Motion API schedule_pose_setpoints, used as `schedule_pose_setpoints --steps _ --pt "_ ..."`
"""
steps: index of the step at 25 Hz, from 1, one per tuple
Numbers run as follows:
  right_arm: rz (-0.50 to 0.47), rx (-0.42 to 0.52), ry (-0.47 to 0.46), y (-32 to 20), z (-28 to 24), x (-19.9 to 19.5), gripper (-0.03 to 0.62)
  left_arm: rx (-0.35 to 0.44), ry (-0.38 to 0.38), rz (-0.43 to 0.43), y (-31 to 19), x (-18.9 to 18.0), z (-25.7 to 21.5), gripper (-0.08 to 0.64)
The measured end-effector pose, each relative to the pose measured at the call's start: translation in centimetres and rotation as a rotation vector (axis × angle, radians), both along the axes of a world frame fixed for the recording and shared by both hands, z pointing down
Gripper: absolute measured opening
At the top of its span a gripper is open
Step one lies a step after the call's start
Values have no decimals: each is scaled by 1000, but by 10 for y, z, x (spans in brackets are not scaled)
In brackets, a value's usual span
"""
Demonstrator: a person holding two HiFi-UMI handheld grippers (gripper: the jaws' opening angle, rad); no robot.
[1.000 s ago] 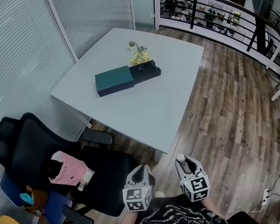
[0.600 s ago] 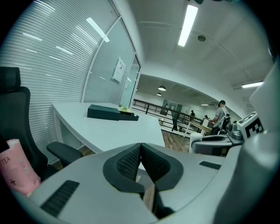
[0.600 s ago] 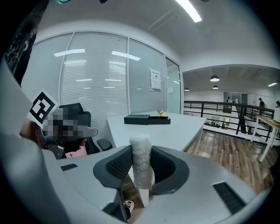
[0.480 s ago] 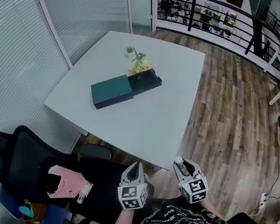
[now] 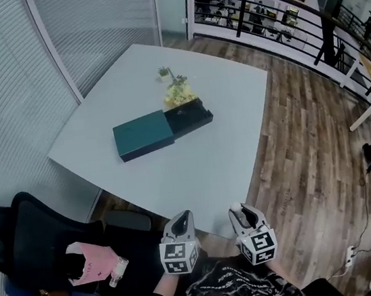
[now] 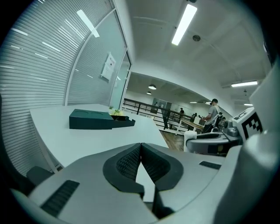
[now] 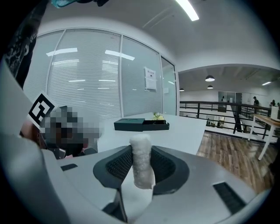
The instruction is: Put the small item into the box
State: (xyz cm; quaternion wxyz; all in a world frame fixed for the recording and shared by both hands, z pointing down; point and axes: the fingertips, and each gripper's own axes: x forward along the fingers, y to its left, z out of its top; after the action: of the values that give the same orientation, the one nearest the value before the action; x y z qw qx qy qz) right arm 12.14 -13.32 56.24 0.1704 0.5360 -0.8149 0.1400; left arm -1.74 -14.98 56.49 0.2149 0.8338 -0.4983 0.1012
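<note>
A dark green box [image 5: 144, 135] lies on the white table [image 5: 195, 170], with its black open part [image 5: 189, 117] pulled out to the right. Both grippers are held low, just short of the table's near corner and well away from the box. My right gripper [image 5: 244, 215] is shut on a small white fuzzy cylinder [image 7: 141, 162], which stands upright between the pads. My left gripper [image 5: 180, 224] is shut, its pads [image 6: 131, 159] touching with nothing between them. The box [image 7: 141, 125] shows far ahead in the right gripper view, and the same box [image 6: 100, 119] in the left gripper view.
Yellow flowers [image 5: 177, 96] and a small plant [image 5: 163, 73] stand just behind the box. A black office chair [image 5: 40, 233] with a pink bag [image 5: 88, 259] is at the left. Wooden floor [image 5: 309, 147] runs along the right, with a railing [image 5: 257, 21] beyond and blinds behind glass [image 5: 4, 73] on the left.
The view has moved forward: the table and box now sit closer and lower in the picture, and the chair has slid to the lower left. Both grippers stay as they were.
</note>
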Motion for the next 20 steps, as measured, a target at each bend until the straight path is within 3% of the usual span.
schedule_pose_setpoints --steps 7,15,20 --pt "44 -2 -11 -32 0 -17 135 18 4 76 -37 -5 -1 18" --pt "3 22 -6 -66 -23 -30 135 -4 19 29 -54 -18 -5 18" --pt "-28 85 -20 -90 -52 -29 135 -8 20 -12 -63 -21 -5 18"
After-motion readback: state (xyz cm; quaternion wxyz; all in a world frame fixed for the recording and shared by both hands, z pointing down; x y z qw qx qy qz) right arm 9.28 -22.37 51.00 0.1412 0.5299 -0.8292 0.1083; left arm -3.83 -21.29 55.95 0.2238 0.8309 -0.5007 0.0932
